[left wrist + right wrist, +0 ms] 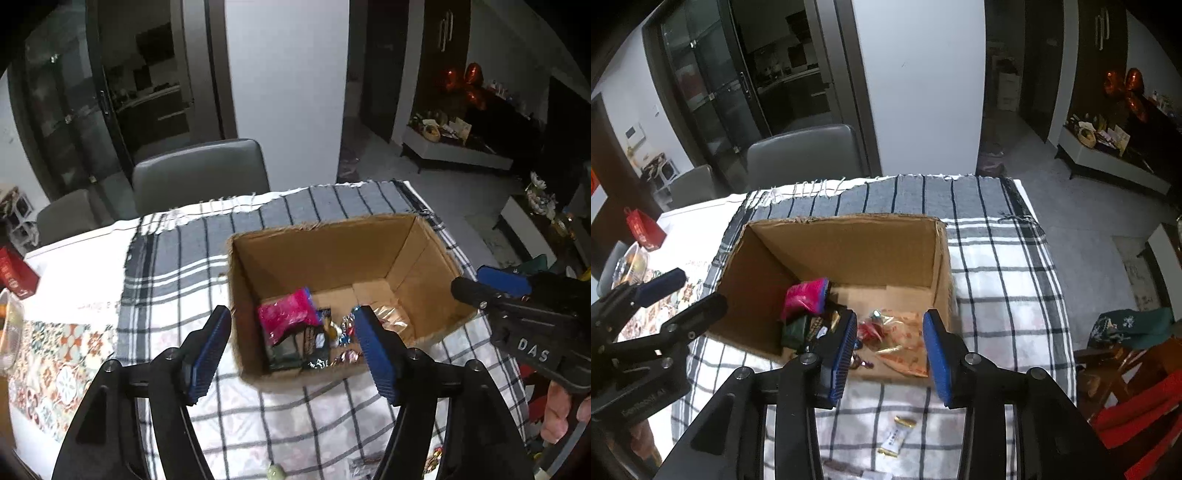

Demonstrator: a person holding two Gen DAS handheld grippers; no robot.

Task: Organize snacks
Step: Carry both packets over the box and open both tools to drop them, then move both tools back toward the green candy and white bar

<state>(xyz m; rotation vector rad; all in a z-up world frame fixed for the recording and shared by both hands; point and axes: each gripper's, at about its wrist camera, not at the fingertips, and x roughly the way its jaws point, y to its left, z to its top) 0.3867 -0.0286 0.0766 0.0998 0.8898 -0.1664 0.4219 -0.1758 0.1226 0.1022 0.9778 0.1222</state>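
Note:
An open cardboard box stands on the checked cloth. Inside lie a pink packet, a dark green packet, an orange-gold packet and several small foil candies. My left gripper hangs open over the box's near left side, nothing between its pads. My right gripper is open above the near right part of the box, its pads touching nothing. A gold candy and a white wrapped candy lie on the cloth in front of the box.
Two grey chairs stand behind the table. A red box and a clear plastic container sit at the left. The cloth's right edge drops off to the floor. A red and wooden chair stands at the right.

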